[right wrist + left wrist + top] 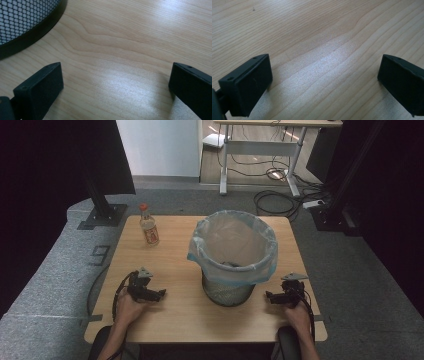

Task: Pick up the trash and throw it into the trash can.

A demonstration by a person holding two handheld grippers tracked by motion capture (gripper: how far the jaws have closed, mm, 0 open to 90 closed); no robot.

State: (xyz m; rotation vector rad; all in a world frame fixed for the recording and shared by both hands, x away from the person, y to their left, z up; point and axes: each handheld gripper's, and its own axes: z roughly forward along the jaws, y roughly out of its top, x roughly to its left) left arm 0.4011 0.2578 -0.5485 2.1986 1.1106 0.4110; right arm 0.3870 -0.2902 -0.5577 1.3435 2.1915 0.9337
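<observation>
High view shows bottle (148,226) and lined bin (232,257); each hand-held gripper (325,82) (116,91) gapes over bare table (317,32)

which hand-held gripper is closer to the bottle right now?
Left. The left hand-held gripper rests on the table near the front edge, on the bottle's side, with the bottle at the far left. The right hand-held gripper sits beyond the lined bin, farther away.

Grey carpet (345,270) covers the floor around the light wooden desk (175,270). Black curtains (40,180) hang at both sides, with a black stand base (102,215) at the left. Behind, a pale wall panel (160,147) stands beside a white-legged table (260,145), and black cables (272,200) lie coiled beneath it. Soft light glints off the wood.
</observation>
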